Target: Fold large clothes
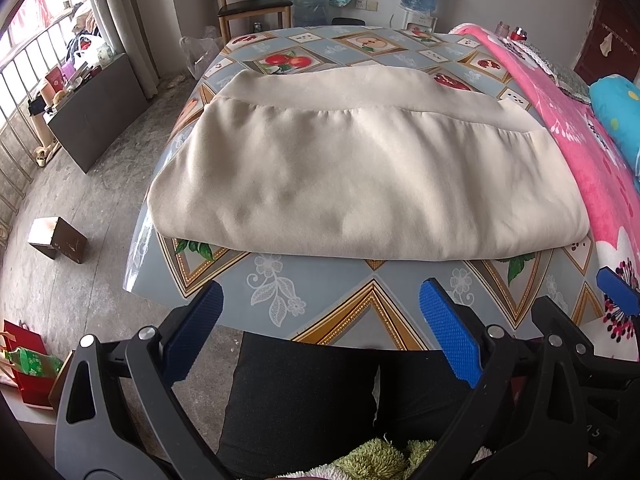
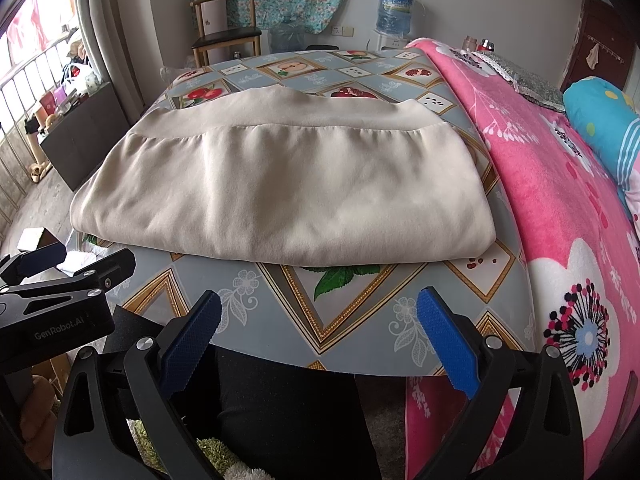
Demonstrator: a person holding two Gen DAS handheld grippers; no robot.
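A beige garment (image 1: 360, 176) (image 2: 288, 188) lies folded into a flat rectangle on the table (image 1: 352, 304) (image 2: 352, 320), its wide ribbed band along the far edge. My left gripper (image 1: 320, 328) hangs open over the table's near edge, nothing between its blue pads, a short way back from the garment's near fold. My right gripper (image 2: 320, 332) is also open and empty, likewise behind the near fold. In the left wrist view the right gripper's blue pad (image 1: 616, 292) shows at the right edge; in the right wrist view the left gripper (image 2: 48, 276) shows at the left.
A pink flowered blanket (image 1: 592, 160) (image 2: 560, 184) covers the table's right side, with a blue cushion (image 2: 600, 120) on it. A person's black-clad legs (image 1: 320, 400) are below the near edge. A wooden chair (image 1: 248, 4) and water bottles (image 2: 394, 10) stand beyond; a box (image 1: 58, 238) lies on the floor left.
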